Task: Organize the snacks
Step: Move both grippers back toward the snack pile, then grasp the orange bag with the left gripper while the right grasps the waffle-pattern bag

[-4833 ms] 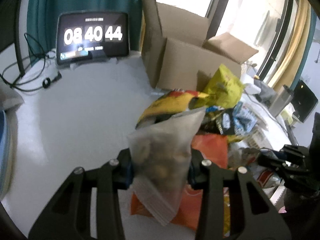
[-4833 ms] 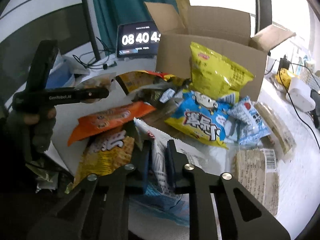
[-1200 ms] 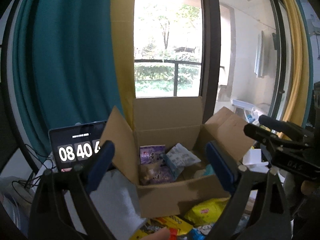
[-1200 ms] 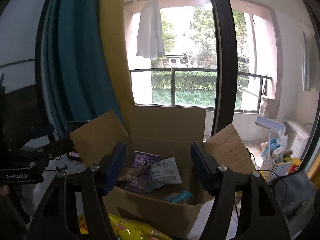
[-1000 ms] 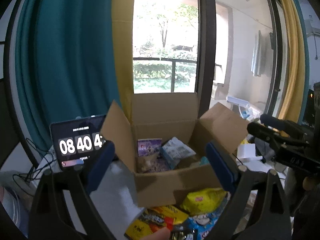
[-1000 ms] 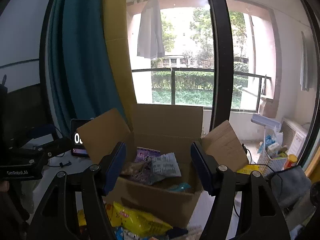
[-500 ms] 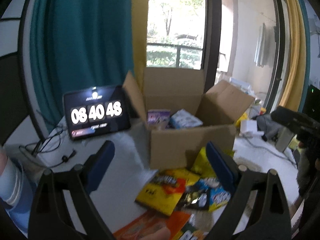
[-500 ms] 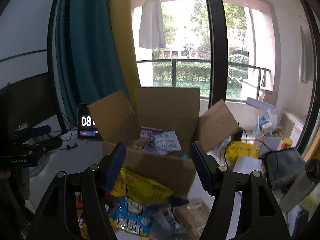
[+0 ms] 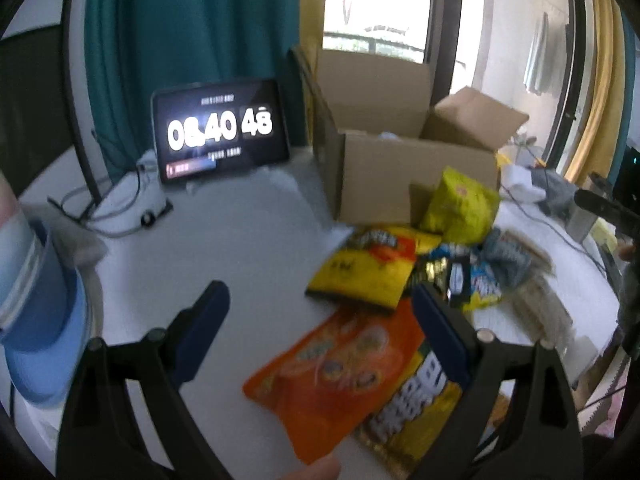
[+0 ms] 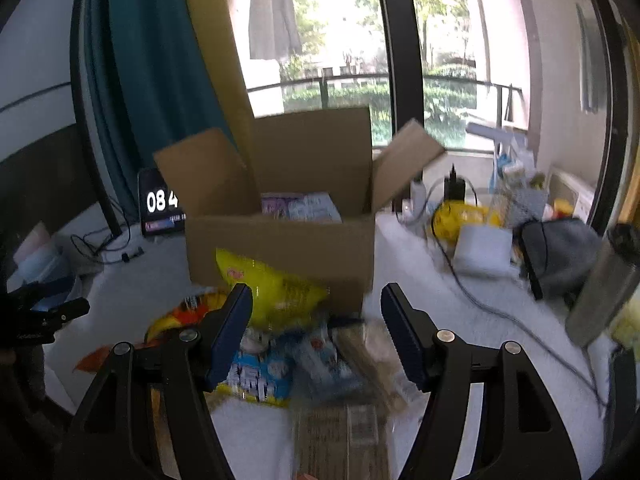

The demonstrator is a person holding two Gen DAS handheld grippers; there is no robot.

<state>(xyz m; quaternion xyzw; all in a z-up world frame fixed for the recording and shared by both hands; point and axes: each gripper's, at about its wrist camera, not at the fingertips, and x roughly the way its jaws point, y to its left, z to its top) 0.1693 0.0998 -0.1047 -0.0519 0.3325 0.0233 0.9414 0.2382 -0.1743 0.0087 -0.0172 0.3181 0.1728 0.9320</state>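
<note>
An open cardboard box (image 9: 412, 168) stands at the back of the white table, with packets inside (image 10: 304, 206). A pile of snack bags lies in front of it: an orange bag (image 9: 332, 376), a yellow bag (image 9: 460, 200), a yellow and red bag (image 9: 368, 268), a blue and white bag (image 10: 256, 376). My left gripper (image 9: 320, 332) is open and empty above the orange bag. My right gripper (image 10: 316, 332) is open and empty above the pile, in front of the box (image 10: 280, 240).
A tablet (image 9: 220, 132) showing a clock stands left of the box, with cables (image 9: 120, 208) beside it. A blue and white object (image 9: 36, 304) sits at the left edge. A white adapter (image 10: 484, 252), a grey bundle (image 10: 560, 256) and a metal flask (image 10: 604, 284) lie on the right.
Both grippers let go of their packets over the box and opened. Since then both have drawn back and tilted down, from over the box toward the snack pile on the table.
</note>
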